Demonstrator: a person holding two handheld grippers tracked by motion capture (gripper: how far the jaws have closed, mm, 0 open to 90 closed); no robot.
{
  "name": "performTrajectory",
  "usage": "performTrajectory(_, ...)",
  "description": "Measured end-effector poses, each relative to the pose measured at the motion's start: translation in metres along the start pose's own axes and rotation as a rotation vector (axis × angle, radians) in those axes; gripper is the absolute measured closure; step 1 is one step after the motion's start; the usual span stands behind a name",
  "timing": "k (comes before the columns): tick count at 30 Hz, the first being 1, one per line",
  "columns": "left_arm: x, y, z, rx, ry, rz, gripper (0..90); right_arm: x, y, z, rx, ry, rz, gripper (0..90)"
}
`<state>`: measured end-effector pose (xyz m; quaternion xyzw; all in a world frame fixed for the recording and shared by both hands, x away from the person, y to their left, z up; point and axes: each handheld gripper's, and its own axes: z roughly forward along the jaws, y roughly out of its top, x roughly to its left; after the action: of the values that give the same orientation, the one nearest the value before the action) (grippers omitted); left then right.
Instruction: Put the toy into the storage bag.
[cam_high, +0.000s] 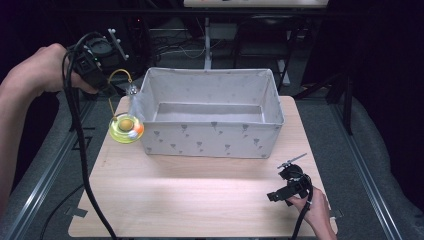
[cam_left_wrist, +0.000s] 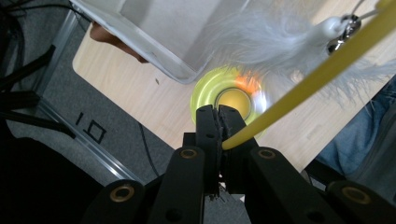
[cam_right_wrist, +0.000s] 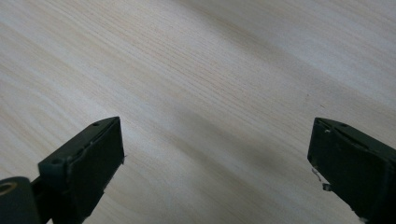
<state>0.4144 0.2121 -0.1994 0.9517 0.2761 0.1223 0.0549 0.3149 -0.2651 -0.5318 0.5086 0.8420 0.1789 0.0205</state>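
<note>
A toy with a yellow-green disc base (cam_high: 126, 129) and an orange ball on it sits at the front left corner of the fabric box (cam_high: 210, 137). A thin yellow rod (cam_high: 120, 75) arcs up from the disc, carrying a small metal bell (cam_high: 133, 90) and a white feather (cam_high: 136, 102). My left gripper (cam_high: 107, 90) is shut on this rod. In the left gripper view the pads (cam_left_wrist: 217, 116) pinch the yellow rod (cam_left_wrist: 317, 77) above the disc (cam_left_wrist: 229, 95), with the bell (cam_left_wrist: 343, 32) and feather (cam_left_wrist: 280, 37) beyond. My right gripper (cam_high: 280, 194) rests low over the table, jaws wide apart (cam_right_wrist: 215, 158), nothing between them.
The grey patterned box is open-topped with nothing inside and fills the back half of the wooden table (cam_high: 200, 195). Its corner (cam_left_wrist: 154, 42) is close to the toy. A black cable (cam_high: 82, 165) trails from the left gripper across the table's left edge. Metal rails flank the table.
</note>
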Motion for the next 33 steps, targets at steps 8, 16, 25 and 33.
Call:
performTrajectory(8, 0.007, 0.015, -0.007, -0.007, 0.010, -0.005, 87.5, 0.000, 0.000, 0.001, -0.009, 0.011, 0.014, 3.3)
performTrajectory(16, 0.012, 0.031, -0.010, -0.015, 0.024, -0.013, 87.5, 0.000, 0.000, 0.001, -0.005, 0.013, 0.010, 3.3)
performTrajectory(25, 0.019, 0.046, -0.011, -0.021, 0.030, -0.017, 87.5, 0.000, -0.001, 0.001, -0.009, 0.012, 0.015, 3.3)
performTrajectory(33, 0.025, 0.058, -0.013, -0.028, 0.038, -0.030, 87.5, 0.000, 0.000, 0.002, -0.010, 0.022, 0.014, 3.3)
